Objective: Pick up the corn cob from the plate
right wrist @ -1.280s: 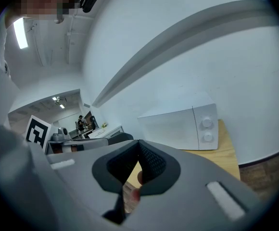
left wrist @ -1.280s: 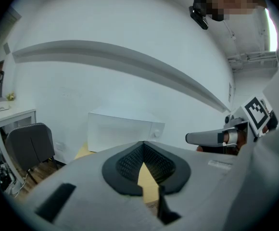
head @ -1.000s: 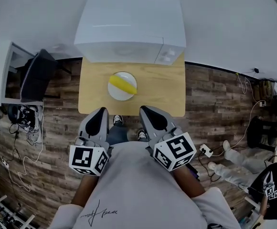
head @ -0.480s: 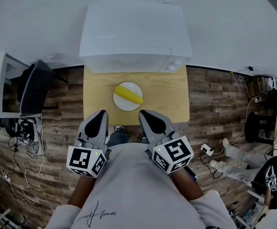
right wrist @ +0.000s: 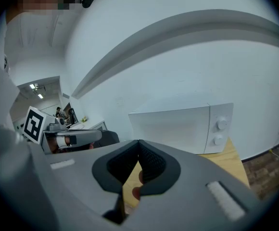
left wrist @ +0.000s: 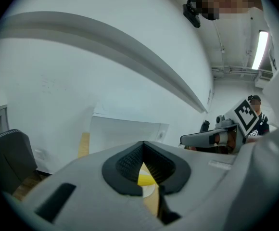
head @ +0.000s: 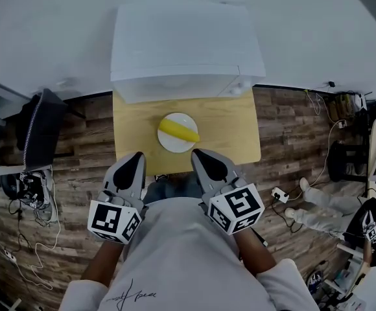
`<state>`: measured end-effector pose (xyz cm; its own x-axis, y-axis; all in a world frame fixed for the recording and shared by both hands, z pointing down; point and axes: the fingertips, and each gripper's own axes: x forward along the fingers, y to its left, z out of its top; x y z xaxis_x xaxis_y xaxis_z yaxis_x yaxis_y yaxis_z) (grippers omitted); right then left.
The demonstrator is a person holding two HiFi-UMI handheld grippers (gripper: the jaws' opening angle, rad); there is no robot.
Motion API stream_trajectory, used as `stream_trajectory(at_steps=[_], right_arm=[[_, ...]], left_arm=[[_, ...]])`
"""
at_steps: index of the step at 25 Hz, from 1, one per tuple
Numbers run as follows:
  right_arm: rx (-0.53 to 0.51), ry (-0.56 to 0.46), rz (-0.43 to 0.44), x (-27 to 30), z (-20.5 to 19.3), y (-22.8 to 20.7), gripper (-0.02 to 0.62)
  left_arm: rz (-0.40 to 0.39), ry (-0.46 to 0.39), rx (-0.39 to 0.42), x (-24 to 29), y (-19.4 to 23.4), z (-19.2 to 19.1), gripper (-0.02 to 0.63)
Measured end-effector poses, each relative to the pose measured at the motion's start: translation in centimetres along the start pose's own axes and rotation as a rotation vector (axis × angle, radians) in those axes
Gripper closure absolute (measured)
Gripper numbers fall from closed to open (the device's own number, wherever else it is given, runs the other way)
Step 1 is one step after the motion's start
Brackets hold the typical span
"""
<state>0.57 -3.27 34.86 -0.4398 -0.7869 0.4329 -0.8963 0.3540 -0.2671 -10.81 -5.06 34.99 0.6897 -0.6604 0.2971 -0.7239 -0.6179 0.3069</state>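
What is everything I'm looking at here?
white box-shaped microwave oven: one, white, back of the table
light wooden table: one, tan, against the wall
round white plate: one, white, on the table in front of the microwave
yellow corn cob: one, yellow, lying on the plate
black chair: one, black, left of the table
loose cables: several, pale, on the plank floor
left gripper: one, grey, shut, empty, short of the plate
right gripper: one, grey, shut, empty, beside it

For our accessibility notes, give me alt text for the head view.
A yellow corn cob lies on a white plate on a wooden table, before a white microwave. The left tool and right tool, both shut and empty, hover at the table's near edge.
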Motion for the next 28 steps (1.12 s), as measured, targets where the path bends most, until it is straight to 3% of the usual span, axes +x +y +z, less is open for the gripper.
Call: stream_trajectory(at_steps=[10, 28], right_arm=[[-0.050, 0.055, -0.012, 1.6, -1.0, -0.1, 0.581], [-0.120, 0.161, 0.053, 5.9, -2.6, -1.4, 0.572]], left_arm=[[-0.043, 0.033, -0.006, -0.7, 0.0, -1.6, 0.611], [0.031, 0.036, -0.034, -1.2, 1.5, -1.5, 0.611]])
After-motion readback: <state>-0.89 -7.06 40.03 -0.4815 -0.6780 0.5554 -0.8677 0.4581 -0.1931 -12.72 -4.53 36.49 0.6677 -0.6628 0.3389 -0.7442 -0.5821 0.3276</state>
